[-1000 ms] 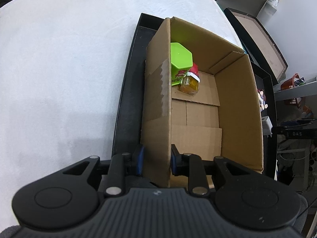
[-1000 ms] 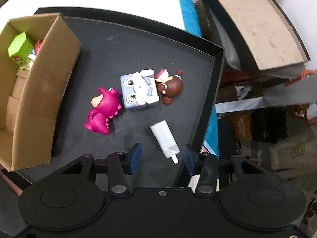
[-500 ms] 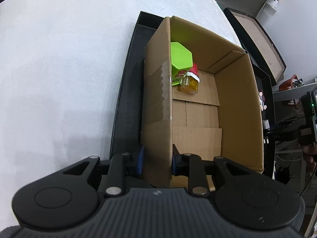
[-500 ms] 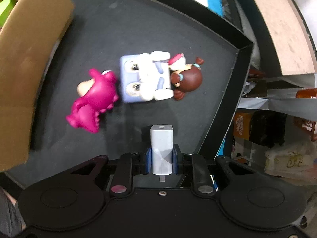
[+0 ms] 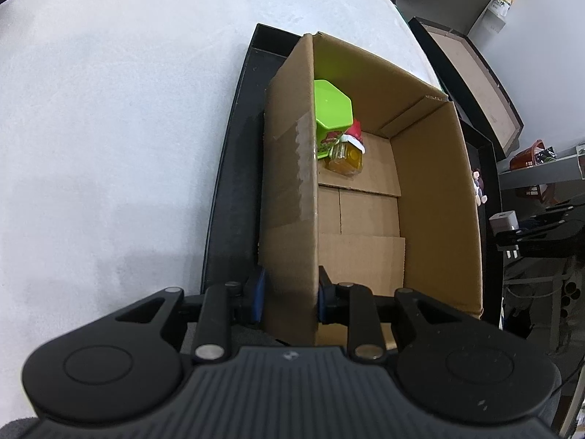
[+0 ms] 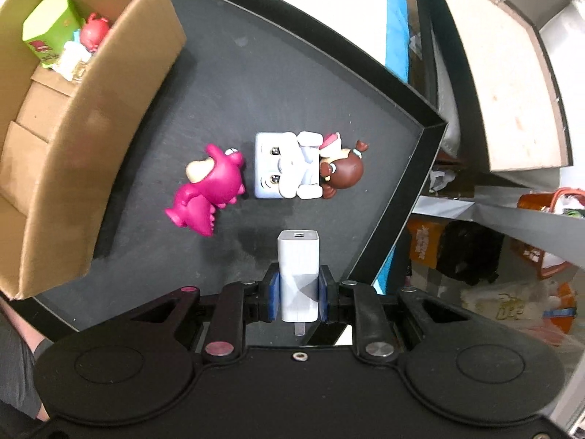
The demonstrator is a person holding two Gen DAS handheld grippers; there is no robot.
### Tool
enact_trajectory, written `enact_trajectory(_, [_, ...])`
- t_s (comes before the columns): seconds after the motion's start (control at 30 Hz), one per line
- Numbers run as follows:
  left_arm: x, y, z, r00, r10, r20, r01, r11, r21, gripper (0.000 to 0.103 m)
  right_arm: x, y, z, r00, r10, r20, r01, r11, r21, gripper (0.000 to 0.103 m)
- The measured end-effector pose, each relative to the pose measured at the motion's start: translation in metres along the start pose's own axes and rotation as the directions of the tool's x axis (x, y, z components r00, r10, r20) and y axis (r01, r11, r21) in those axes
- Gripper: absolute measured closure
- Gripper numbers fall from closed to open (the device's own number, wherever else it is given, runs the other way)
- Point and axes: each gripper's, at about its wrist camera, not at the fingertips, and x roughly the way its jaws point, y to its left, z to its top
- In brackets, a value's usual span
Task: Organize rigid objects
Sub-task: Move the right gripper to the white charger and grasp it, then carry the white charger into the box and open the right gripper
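Right wrist view: my right gripper (image 6: pixel 298 298) has its blue pads clamped on the white charger (image 6: pixel 298 272), a smooth rectangular block at lower centre, prongs toward the camera, gripped across its flat sides, I judge for the carry to the cardboard box (image 6: pixel 91 117) at upper left. On the matte black tray (image 6: pixel 226 84) lie three glossy figurines. Left wrist view: my left gripper (image 5: pixel 289 292) pinches the box's corrugated near wall, presumably steadying it.

Both cameras look steeply down from close above. The left one looks along the box (image 5: pixel 369 212) from its near wall. The right one looks over the tray (image 6: pixel 226 84). Both see the box and tray.
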Motion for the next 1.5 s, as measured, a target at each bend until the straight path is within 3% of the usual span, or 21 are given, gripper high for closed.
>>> enact_trajectory(0.53, [-0.002,0.003,0.0,1.0,-0.019,-0.005,0.019,1.0,0.005,0.077,-0.077,0.05,0.016,0.997,-0.058,0.056,0.065,0.988,-0.143,0.083])
enact_trajectory(0.97, [0.001,0.009,0.004,0.998,-0.055,-0.025,0.055,0.998,-0.014,0.077,-0.12,0.1,0.058,0.995,-0.064,0.082,0.084,0.96,-0.265,0.083])
enact_trajectory(1.5, [0.007,0.018,0.004,0.993,-0.114,-0.036,0.114,0.993,-0.007,0.077,-0.096,0.172,0.109,0.994,-0.102,0.041,0.11,0.918,-0.381,0.082])
